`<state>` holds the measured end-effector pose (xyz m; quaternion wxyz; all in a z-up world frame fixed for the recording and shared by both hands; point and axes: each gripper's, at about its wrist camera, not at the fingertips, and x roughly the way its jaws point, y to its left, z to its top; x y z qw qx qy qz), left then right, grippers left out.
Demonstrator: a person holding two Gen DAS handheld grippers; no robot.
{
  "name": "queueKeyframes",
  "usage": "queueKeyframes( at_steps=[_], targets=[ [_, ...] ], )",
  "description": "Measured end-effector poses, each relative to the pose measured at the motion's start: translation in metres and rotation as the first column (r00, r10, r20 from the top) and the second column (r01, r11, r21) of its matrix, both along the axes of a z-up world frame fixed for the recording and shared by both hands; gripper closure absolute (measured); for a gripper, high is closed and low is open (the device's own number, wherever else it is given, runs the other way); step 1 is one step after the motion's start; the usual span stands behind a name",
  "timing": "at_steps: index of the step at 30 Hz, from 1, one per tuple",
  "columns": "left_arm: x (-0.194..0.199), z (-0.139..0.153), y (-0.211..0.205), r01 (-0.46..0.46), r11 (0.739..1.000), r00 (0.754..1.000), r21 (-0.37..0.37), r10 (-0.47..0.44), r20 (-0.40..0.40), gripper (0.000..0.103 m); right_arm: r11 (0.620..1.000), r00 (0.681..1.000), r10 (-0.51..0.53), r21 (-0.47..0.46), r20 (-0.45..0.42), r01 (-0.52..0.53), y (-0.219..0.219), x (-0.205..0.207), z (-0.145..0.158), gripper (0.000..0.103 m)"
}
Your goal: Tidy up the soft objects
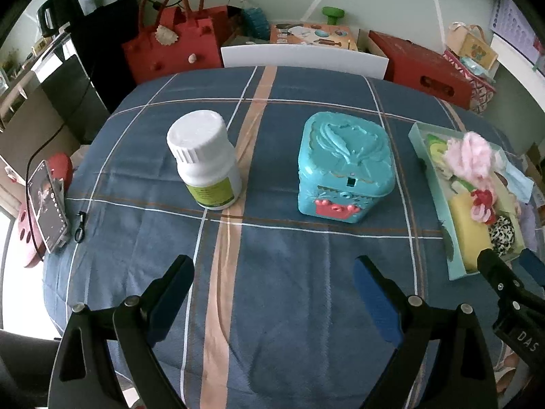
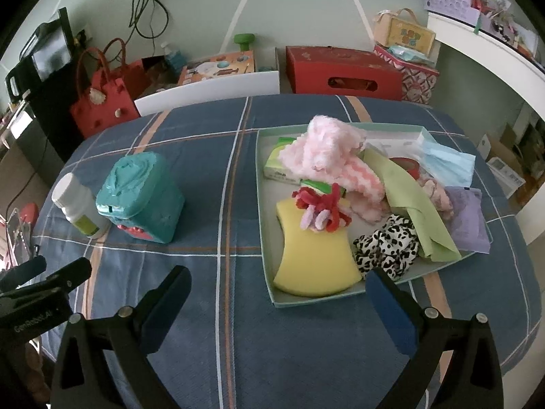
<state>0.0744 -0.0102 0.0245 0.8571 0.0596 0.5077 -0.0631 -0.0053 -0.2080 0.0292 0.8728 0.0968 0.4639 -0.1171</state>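
Checked blue cloth covers my worktop [image 2: 218, 306], clutter lining the wall behind; the soft objects sit heaped in a shallow tray [image 2: 262, 204] ahead and to the right of my right gripper [image 2: 279, 296], the yellow sponge [image 2: 313, 259] nearest its fingers, long axis running away from me; both grippers hang wide and empty; my left gripper [image 1: 272, 283] faces the teal tin [image 1: 344, 167] and white bottle [image 1: 204, 160], so I judge the right one better placed.
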Motion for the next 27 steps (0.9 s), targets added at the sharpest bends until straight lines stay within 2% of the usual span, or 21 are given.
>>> queueKeyframes(
  at_steps=[27],
  targets=[
    [0.010, -0.009, 0.000, -0.005, 1.000, 1.000, 0.029, 0.006, -0.031, 0.009, 1.000, 1.000, 0.018, -0.015, -0.016, -0.019, -0.001, 0.011, -0.010, 0.000]
  ],
)
